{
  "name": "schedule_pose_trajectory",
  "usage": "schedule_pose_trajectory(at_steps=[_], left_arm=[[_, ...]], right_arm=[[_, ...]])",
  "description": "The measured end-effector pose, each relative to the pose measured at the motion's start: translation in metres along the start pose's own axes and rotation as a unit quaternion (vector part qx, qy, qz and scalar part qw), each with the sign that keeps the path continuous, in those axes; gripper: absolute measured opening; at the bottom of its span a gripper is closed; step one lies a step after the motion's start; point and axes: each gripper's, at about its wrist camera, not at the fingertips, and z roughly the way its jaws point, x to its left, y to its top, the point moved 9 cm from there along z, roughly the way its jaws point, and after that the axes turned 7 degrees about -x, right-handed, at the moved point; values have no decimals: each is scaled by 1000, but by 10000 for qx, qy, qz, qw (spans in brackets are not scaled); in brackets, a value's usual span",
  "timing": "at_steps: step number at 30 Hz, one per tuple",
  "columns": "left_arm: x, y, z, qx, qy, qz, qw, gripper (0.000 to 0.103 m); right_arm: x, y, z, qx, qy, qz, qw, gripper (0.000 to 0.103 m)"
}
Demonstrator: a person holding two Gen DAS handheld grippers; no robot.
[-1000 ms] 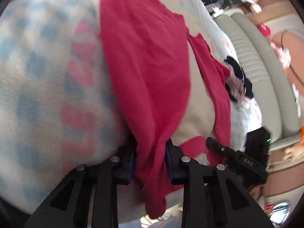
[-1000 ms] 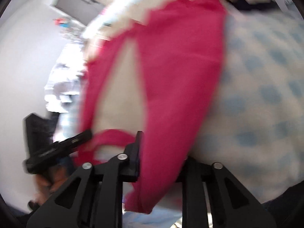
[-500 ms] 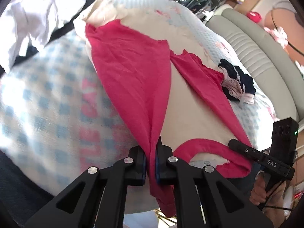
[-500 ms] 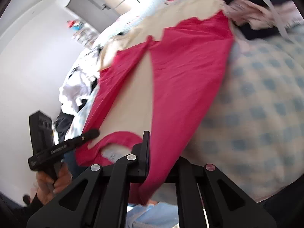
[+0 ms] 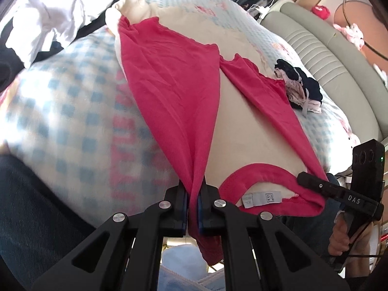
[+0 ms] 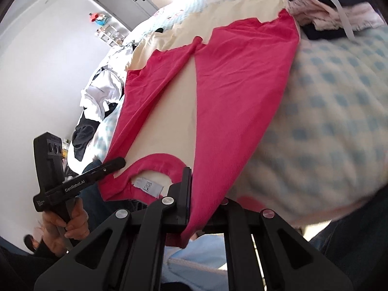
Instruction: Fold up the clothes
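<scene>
A red shirt (image 5: 174,92) lies stretched over a cream cloth (image 5: 247,126) on a checked blanket; it also shows in the right wrist view (image 6: 237,92). My left gripper (image 5: 193,208) is shut on one shoulder of the shirt, with red cloth hanging below the jaws. My right gripper (image 6: 194,208) is shut on the other shoulder; its right finger is hidden behind the cloth. The neckline with a white label (image 5: 262,197) spans between the two grippers. Each gripper appears in the other's view, the right (image 5: 339,194) and the left (image 6: 80,181).
The blue and pink checked blanket (image 5: 68,111) covers the bed. A small folded dark and pink pile (image 5: 298,89) lies beyond the shirt's right edge. White and dark clothes (image 5: 48,21) are heaped at far left. A grey padded headboard (image 5: 334,55) runs at right.
Both grippers have pulled back and up with the shirt shoulders, so more of the shirt and bed shows. The shirt now lies stretched out lengthwise.
</scene>
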Motion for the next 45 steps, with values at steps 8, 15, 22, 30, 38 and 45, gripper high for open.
schedule_pose_trajectory(at_steps=[8, 15, 22, 30, 38, 45], left_arm=[[-3, -11, -9, 61, -21, -24, 10000, 5], [16, -39, 5, 909, -379, -635, 9931, 25], [58, 26, -24, -77, -169, -629, 9979, 47], [123, 165, 27, -494, 586, -879, 9932, 47], [147, 201, 84, -34, 602, -997, 9932, 11], [186, 182, 61, 68, 1010, -982, 9900, 10]], right_arm=[[12, -5, -11, 10, 79, -249, 9997, 4], [-7, -22, -11, 380, -558, -345, 9971, 21], [-12, 10, -46, -80, -1295, -862, 9878, 59], [28, 72, 14, 130, -1115, -1402, 9837, 60], [57, 95, 106, 594, -596, -1210, 9891, 60], [61, 82, 156, 1034, -543, -1327, 9843, 60]])
